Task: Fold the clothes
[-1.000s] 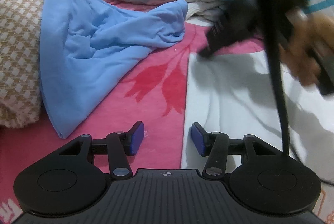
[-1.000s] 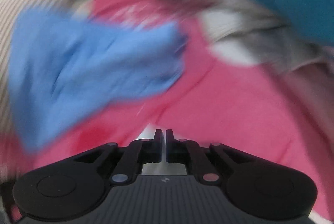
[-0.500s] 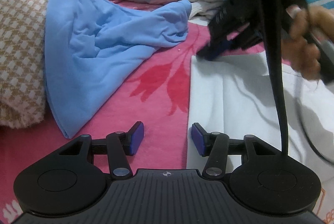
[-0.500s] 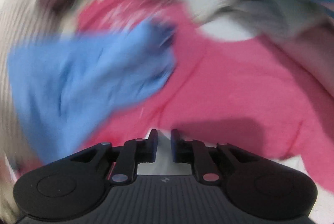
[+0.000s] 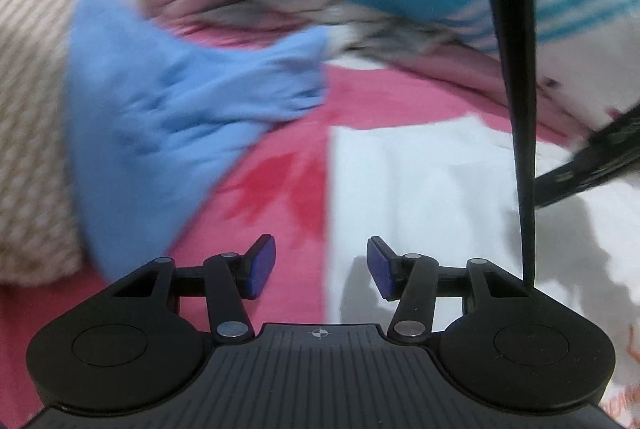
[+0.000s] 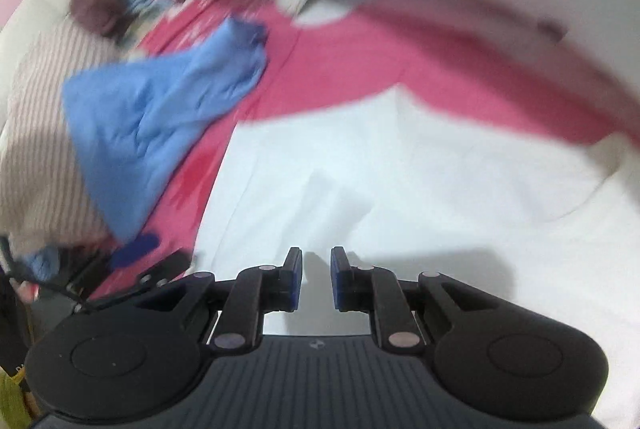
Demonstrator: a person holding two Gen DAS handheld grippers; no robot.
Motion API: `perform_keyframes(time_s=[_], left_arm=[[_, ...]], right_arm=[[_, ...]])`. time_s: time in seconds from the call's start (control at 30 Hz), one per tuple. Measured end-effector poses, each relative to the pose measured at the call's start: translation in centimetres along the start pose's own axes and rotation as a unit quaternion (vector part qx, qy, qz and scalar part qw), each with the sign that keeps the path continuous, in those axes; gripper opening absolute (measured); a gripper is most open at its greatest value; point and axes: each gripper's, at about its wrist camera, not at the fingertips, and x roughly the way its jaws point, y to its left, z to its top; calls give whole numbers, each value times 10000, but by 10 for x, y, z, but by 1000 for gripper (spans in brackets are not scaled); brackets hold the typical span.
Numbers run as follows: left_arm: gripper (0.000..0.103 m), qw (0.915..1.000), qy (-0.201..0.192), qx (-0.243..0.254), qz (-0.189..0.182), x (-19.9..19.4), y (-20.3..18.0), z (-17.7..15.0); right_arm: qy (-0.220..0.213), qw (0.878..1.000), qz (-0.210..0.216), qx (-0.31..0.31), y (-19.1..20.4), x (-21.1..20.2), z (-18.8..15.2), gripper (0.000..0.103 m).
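Both hand-held grippers, left (image 5: pixel 321 267) and right (image 6: pixel 316 279), empty, apart.

I see a white garment (image 6: pixel 400 181) of smooth matt cloth, a blue garment (image 5: pixel 168 109) of soft crumpled cloth, and my left tool (image 5: pixel 321 265) in matt black plastic with shiny metal pivots.
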Motion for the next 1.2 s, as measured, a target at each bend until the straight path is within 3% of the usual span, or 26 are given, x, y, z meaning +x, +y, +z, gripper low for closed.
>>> perform_keyframes(time_s=[0.1,0.17,0.23,0.27,0.37,0.43,0.53,0.67,0.73,0.77,0.83,0.93,1.0,1.03,1.1,1.2], left_arm=[[51,9993,172,324,31,14,-16,-8],[51,9992,234,310,113,19,-17,-12],[52,9994,244,203,119,18,-16,-11],[52,9995,242,173,139,18,-16,-10],[52,9995,226,112,185,9,-13,-11],[52,9995,194,113,226,8,-14,-10],[52,9990,193,232,329,11,-16,-10],[54,9980,133,423,447,12,-20,-13],[54,9977,115,417,516,11,-21,-13],[54,9977,107,380,546,10,-20,-13],[54,9976,78,302,613,7,-19,-12],[54,9972,16,207,722,3,-18,-12],[54,9968,11,174,777,2,-18,-13],[54,9966,11,162,809,2,-17,-14],[54,9960,11,136,888,2,-15,-17],[54,9953,53,43,970,3,-10,-20]], right_arm=[[-225,9996,-173,88,-14,18,10,15],[-688,9937,-215,855,-44,16,20,10],[-1111,9800,-166,1642,-70,6,27,12],[-1254,9774,-137,1695,-71,-2,25,13],[-1116,9812,399,1520,-59,-18,10,14],[-589,9872,801,1243,-42,-3,2,14],[-44,9897,1059,963,-29,30,0,14],[-713,9721,1083,1957,-59,44,13,10],[-1194,9569,878,2498,-75,29,12,12],[-1323,9554,799,2517,-75,19,9,14],[-1254,9614,954,2258,-63,7,5,14],[-456,9832,1285,1214,-22,23,7,14],[-68,9906,1185,680,-1,46,11,14],[-31,9931,1034,550,4,59,17,13],[-227,9904,1047,879,-5,72,34,6],[-804,9820,899,1452,-18,72,56,8]])
